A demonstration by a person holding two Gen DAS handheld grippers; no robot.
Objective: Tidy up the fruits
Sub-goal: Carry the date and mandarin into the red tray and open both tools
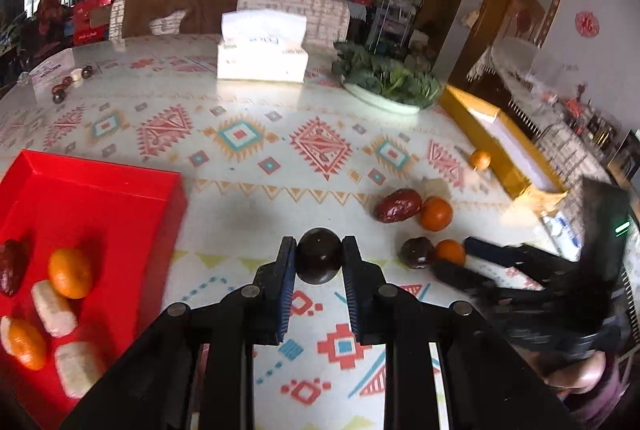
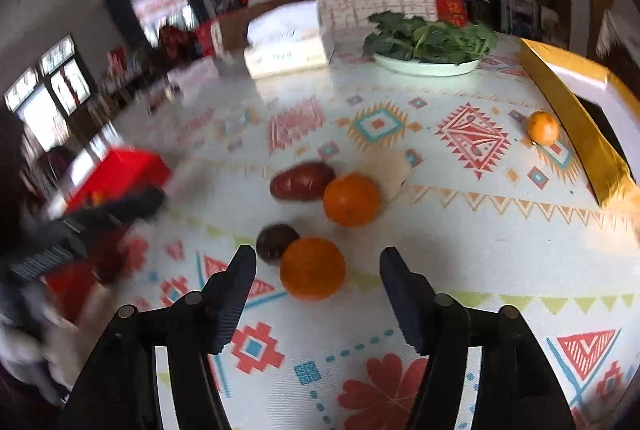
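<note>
My left gripper (image 1: 319, 250) is shut on a dark round fruit (image 1: 319, 261), held over the patterned tablecloth. To its left lies a red tray (image 1: 100, 197) holding mandarins (image 1: 70, 273), pale wrapped pieces (image 1: 53, 308) and a red date at its edge. My right gripper (image 2: 318, 260) is open, with a mandarin (image 2: 312, 268) sitting just ahead between its fingertips, untouched. Beside that mandarin lies a second dark round fruit (image 2: 275, 242). Farther off rest a red date (image 2: 302, 180), another mandarin (image 2: 351, 199) and a pale piece (image 2: 394, 165). The right gripper (image 1: 456, 258) also shows in the left wrist view.
A gold box (image 2: 576, 117) runs along the right, with a lone mandarin (image 2: 542, 127) beside it. A plate of leafy greens (image 2: 430, 41) and a tissue box (image 1: 262, 47) stand at the back. Small dark fruits (image 1: 64, 87) lie far left.
</note>
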